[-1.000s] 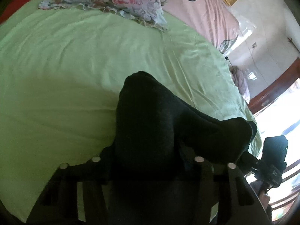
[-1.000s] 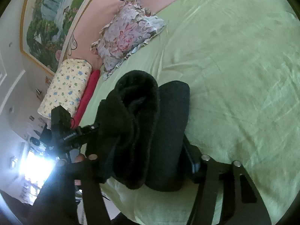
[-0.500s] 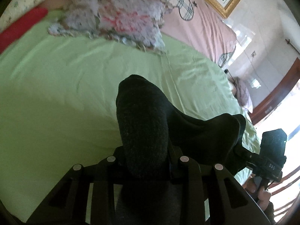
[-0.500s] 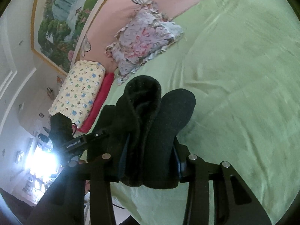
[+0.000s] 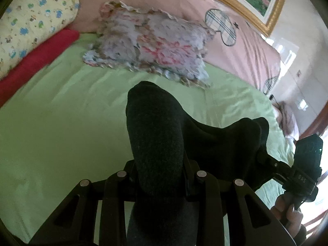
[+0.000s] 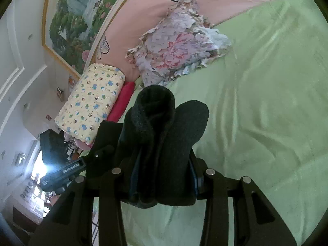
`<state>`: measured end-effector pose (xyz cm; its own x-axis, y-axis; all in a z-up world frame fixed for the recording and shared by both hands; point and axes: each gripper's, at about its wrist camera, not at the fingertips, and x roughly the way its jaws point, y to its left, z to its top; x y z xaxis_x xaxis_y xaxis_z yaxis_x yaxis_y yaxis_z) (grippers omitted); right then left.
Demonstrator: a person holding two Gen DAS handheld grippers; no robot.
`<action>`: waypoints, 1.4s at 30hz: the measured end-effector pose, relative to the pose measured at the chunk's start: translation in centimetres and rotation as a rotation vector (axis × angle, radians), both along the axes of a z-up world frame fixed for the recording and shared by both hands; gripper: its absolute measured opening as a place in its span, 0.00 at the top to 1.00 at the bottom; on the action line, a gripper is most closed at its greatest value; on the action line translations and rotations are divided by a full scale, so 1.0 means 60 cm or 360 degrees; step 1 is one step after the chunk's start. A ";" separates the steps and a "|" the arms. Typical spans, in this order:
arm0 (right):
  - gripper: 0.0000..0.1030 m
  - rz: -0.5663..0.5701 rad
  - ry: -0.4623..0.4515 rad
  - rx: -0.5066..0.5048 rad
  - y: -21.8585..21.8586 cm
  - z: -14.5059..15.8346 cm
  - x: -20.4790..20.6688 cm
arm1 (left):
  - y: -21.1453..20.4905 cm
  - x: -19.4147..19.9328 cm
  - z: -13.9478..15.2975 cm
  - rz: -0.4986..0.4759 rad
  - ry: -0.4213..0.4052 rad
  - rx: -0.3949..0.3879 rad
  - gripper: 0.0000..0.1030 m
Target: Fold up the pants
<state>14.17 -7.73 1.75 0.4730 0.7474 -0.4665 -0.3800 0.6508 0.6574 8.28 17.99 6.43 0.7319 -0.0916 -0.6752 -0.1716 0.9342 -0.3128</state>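
The left tool (image 5: 160, 176) has its two fingers closed on a thick bunched fold of the dark grey pants (image 5: 155, 135). The cloth fills the gap between the fingers, rises in a rounded hump ahead of the tips and hangs down behind them toward the camera. The jaws narrowed during the last second and now pinch the cloth.

From that hump the pants stretch off to the right of the left tool as a dark band, ending at the right tool (image 5: 264, 153), which a person's hand (image 5: 291, 215) holds by its handle.

In the right wrist view, the right tool (image 6: 162, 176) clamps a thicker wad of the pants (image 6: 164, 139), several layers doubled together and standing up past the fingertips. Its jaws also drew in over the last second and press on the cloth from both sides. To its left the fabric runs across to the left tool (image 6: 102, 151).

Ahead of and below both tools lies the green bed sheet (image 6: 266, 102), with a floral pillow (image 5: 151, 45) farther ahead near the pink headboard cover (image 5: 235, 32).
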 end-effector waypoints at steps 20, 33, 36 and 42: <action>0.59 0.0066 -0.0113 -0.0179 0.098 0.004 0.129 | 0.052 0.083 -0.015 0.0165 0.0027 0.0087 0.72; 0.59 0.0098 -0.0114 -0.0188 0.134 -0.015 0.197 | 0.089 0.137 -0.036 0.0210 0.0038 0.0057 0.72; 0.59 0.0113 -0.0098 -0.0205 0.140 -0.023 0.216 | 0.094 0.149 -0.046 0.0216 0.0042 0.0057 0.72; 0.57 0.0121 -0.0062 -0.0206 0.138 -0.046 0.236 | 0.101 0.154 -0.064 0.0213 0.0045 0.0073 0.71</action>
<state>28.33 0.57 -1.02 0.4373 0.7163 -0.5437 -0.4549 0.6977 0.5534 17.51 24.02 2.59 0.7160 0.0366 -0.6971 -0.3035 0.9156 -0.2638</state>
